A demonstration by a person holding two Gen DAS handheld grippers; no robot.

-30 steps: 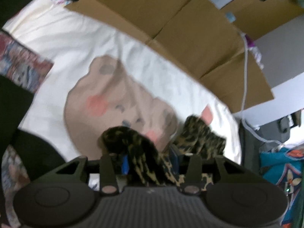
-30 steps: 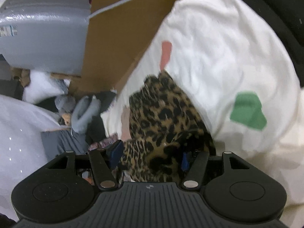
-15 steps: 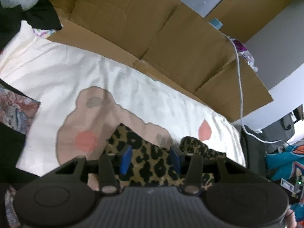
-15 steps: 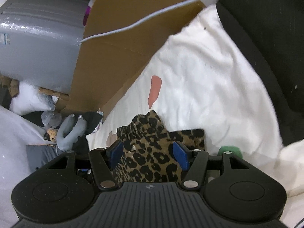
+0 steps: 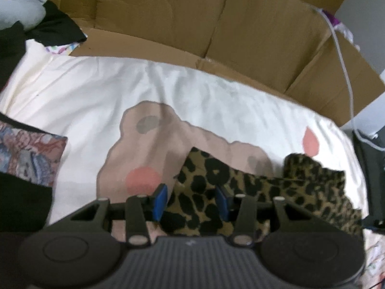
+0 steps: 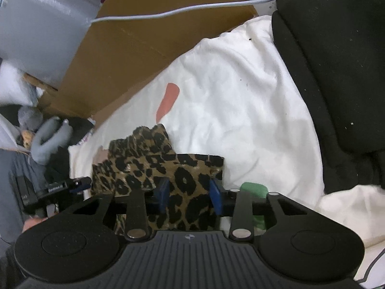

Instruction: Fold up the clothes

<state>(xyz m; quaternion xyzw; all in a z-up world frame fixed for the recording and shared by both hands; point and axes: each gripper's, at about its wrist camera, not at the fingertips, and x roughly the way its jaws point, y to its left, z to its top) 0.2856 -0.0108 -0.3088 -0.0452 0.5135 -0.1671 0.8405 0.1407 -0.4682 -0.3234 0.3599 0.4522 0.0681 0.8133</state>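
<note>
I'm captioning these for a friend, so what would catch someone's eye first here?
The leopard-print cloth, lying on a white bedsheet between both grippers' blue pads. Next, the big tan bear print on that sheet, just beyond the left gripper. Brown cardboard stands along the sheet's far edge.

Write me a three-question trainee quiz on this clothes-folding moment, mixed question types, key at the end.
1. True or false: the leopard-print garment lies on a white bedcover printed with a bear face.
2. Which stands behind the bedcover? A) cardboard sheets B) a mirror C) a bookshelf
3. Fill in: the cable that crosses the top of the right wrist view is ____.

Key: 1 true; 2 A; 3 white. Note: leopard fabric sits between the fingers of both the left gripper and the right gripper, whose jaws have just been closing.
</note>
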